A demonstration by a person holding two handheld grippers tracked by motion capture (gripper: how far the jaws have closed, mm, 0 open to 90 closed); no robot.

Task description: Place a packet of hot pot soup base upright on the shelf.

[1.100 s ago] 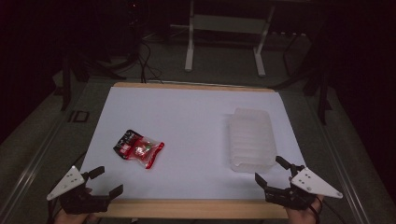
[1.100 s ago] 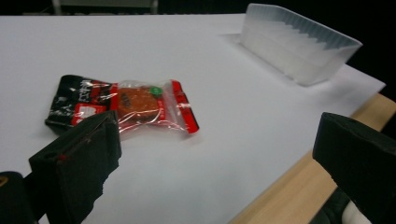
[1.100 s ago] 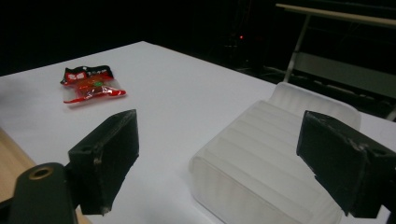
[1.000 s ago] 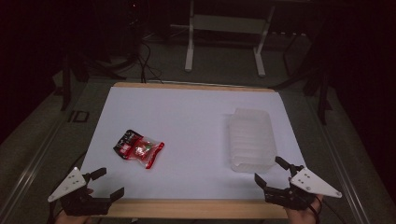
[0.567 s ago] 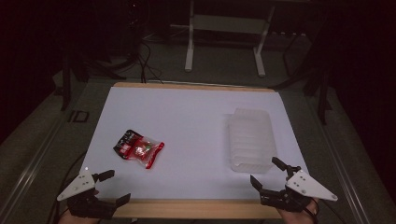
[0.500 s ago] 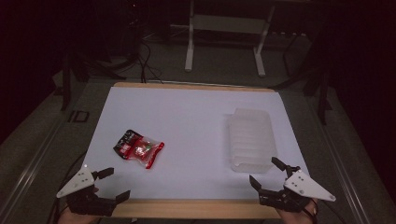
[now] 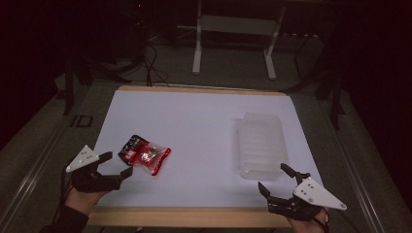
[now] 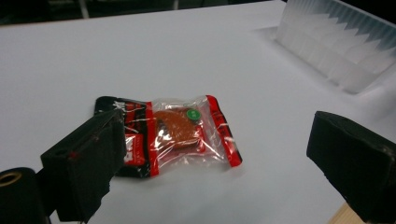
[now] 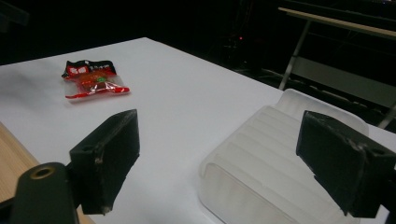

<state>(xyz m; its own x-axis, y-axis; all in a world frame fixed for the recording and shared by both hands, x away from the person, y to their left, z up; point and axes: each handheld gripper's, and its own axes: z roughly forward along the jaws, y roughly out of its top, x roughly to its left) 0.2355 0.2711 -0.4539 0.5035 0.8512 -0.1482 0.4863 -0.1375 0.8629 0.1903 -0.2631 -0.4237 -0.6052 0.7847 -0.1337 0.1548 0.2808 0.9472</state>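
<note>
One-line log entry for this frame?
left gripper: open, near snack packet | right gripper: open, near clear tray | both objects on table, untouched

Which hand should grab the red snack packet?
Probably the left. The left gripper sits open right beside the red and clear plastic snack packet, which lies between its jaws in the left gripper view. The right gripper is open too, but near the ribbed translucent plastic container.

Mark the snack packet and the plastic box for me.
snack packet (image 8: pixel 180 133), left gripper view, on its clear middle window
plastic box (image 7: pixel 262 144), high view, on its ribbed top
</note>
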